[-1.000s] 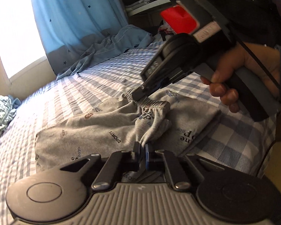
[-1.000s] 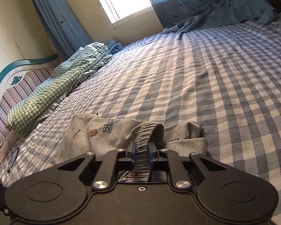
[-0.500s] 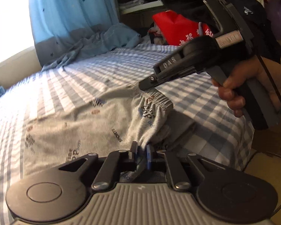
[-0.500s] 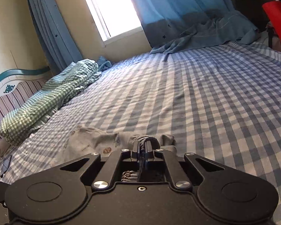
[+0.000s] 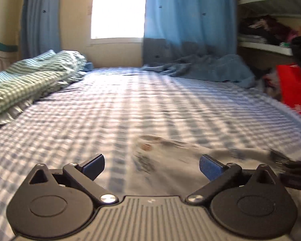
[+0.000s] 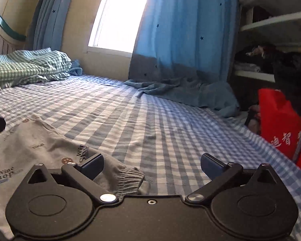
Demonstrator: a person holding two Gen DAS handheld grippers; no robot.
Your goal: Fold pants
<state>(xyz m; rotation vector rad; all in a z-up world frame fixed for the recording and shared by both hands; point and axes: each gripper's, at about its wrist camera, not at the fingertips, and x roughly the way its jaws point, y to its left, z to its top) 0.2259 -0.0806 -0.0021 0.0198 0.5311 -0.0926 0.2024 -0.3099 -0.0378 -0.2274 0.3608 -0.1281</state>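
Spreads across both views: bed (image 6: 170, 124) under a blue-and-white checked sheet, running back to a bright window (image 5: 118, 10). Hangs beside the window: blue curtain (image 6: 180, 30), its grey hem pooled on the far side of the bed. Lies bunched along the far left edge: green checked blanket (image 6: 26, 66). Stands to the right, off the bed: shelves (image 6: 271, 46) stuffed with dark clothing, and lower down a red bag (image 6: 281, 124) with white characters. Rests flat on the near part of the bed: grey printed pants (image 6: 30, 146), blurred in the left wrist view, sharp in the right one, with the ribbed elastic end crumpled just ahead of the right gripper (image 6: 151, 164), between its two fingers but pressed by neither. Opening wide at this moment: right gripper, fingers released and well apart. Opening likewise: left gripper (image 5: 152, 165), spread wide over the pants and the sheet, cloth lying below and between its fingers, gripped by neither. Shows at the lower right edge of the left view: dark blurred part of the other tool, close above the pants.
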